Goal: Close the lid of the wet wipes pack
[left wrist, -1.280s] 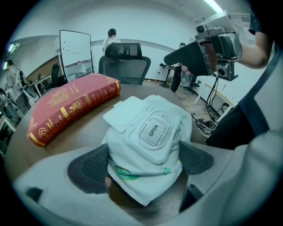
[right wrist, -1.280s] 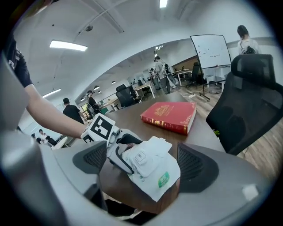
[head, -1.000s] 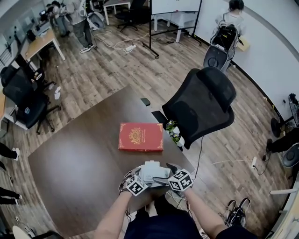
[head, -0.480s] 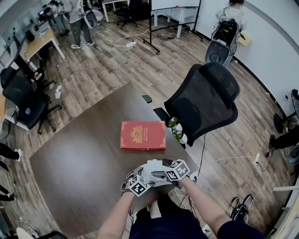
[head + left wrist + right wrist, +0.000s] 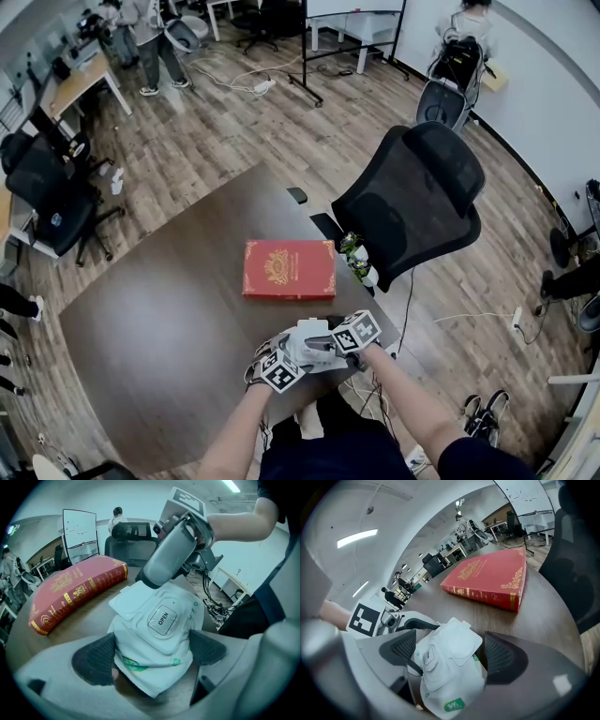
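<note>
Fingers of the left gripper clamped on the lower end of the white soft-plastic wet wipes pack with green print, holding it at the near edge of the dark brown wooden worktop, just in front of the red hardback book with gold ornament. Fingers of the right gripper apart and just now closing, the pack between them, no clear squeeze yet.

Step in hand, by the look of it: lining up on the lid. Next move, probably: pressing the flap flat along its rim while keeping the pack steady.

Rounded rectangular lid with 1 tab marked OPEN. White flap beyond it apparently lifted, not seated. Pack crumpled between the 2 left pads.
</note>
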Tool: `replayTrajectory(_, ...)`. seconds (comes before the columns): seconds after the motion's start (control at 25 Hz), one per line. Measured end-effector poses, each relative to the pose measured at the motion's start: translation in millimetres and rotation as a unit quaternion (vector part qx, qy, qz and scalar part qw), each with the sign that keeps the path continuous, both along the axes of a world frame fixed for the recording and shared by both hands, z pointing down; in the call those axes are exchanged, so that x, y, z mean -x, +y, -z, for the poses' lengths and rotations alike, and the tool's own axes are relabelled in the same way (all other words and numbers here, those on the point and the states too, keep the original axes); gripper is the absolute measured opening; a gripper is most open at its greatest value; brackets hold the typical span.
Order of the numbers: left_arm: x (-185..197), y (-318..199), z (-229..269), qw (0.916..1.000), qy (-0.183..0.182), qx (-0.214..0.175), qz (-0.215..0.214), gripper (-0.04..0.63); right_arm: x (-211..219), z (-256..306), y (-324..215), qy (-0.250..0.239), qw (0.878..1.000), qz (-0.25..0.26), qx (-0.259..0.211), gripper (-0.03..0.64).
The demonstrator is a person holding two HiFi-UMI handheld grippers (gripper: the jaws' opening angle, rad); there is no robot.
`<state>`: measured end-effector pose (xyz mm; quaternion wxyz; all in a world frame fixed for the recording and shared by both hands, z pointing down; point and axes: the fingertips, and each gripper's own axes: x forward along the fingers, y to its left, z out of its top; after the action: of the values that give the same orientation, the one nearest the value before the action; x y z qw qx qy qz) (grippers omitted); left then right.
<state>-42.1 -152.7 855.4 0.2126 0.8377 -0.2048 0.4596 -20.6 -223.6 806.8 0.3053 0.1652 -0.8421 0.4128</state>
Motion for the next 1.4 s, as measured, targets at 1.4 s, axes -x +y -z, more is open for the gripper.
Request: replayTrajectory(1.4, 1, 1, 1, 1.0000, 0.001, 0.005, -0.001, 0.496, 0, 52, 50, -0.022, 0.999, -0.021, -0.038, 0.289)
